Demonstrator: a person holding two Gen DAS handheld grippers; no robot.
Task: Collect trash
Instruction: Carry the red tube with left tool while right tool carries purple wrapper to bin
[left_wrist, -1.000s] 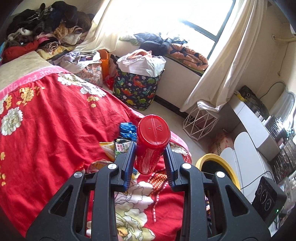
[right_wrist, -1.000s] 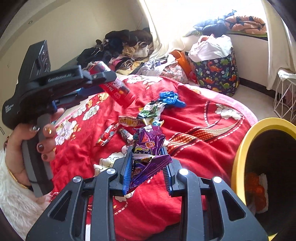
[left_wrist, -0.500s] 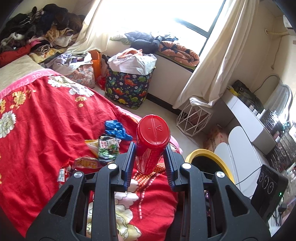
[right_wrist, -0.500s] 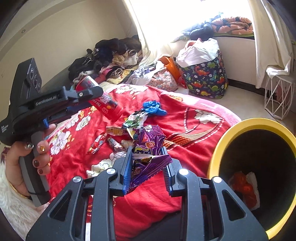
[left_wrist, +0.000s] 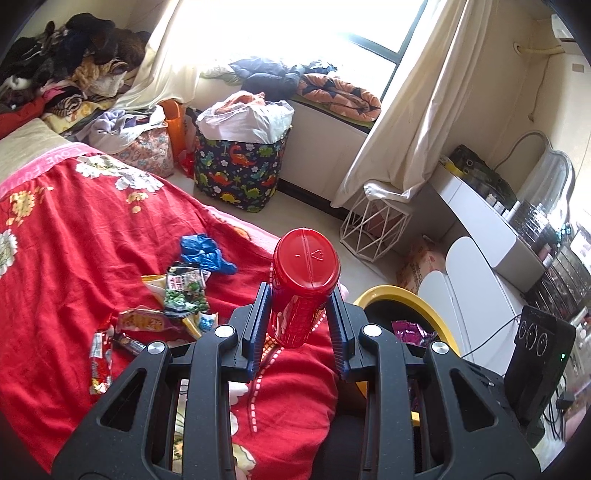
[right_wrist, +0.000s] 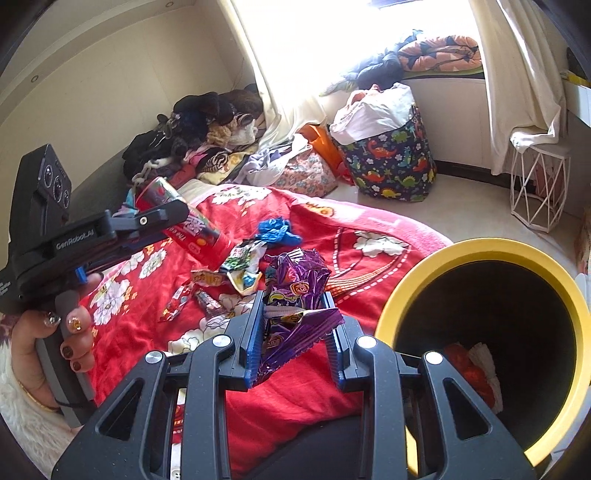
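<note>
My left gripper (left_wrist: 298, 326) is shut on a red plastic canister (left_wrist: 303, 284), held above the red bedspread (left_wrist: 74, 236). In the right wrist view that same left gripper (right_wrist: 177, 218) shows at the left, in a person's hand (right_wrist: 44, 343), with the red canister (right_wrist: 192, 225) sticking out of it. My right gripper (right_wrist: 295, 332) is shut on a crumpled purple snack wrapper (right_wrist: 295, 291). A yellow-rimmed black bin (right_wrist: 487, 317) stands just right of it, with red and white trash at the bottom. Several wrappers (left_wrist: 181, 291) and a blue crumpled bag (left_wrist: 203, 253) lie on the bed.
A dinosaur-print laundry bag (left_wrist: 240, 166) and a white wire basket (left_wrist: 373, 229) stand on the floor by the window. Clothes (left_wrist: 66, 74) are heaped at the head of the bed. A white desk and chair (left_wrist: 476, 258) stand at the right.
Both grippers have swung to the right with their loads still held. The yellow bin has come further into both views, and more of its inside shows in the right wrist view.
</note>
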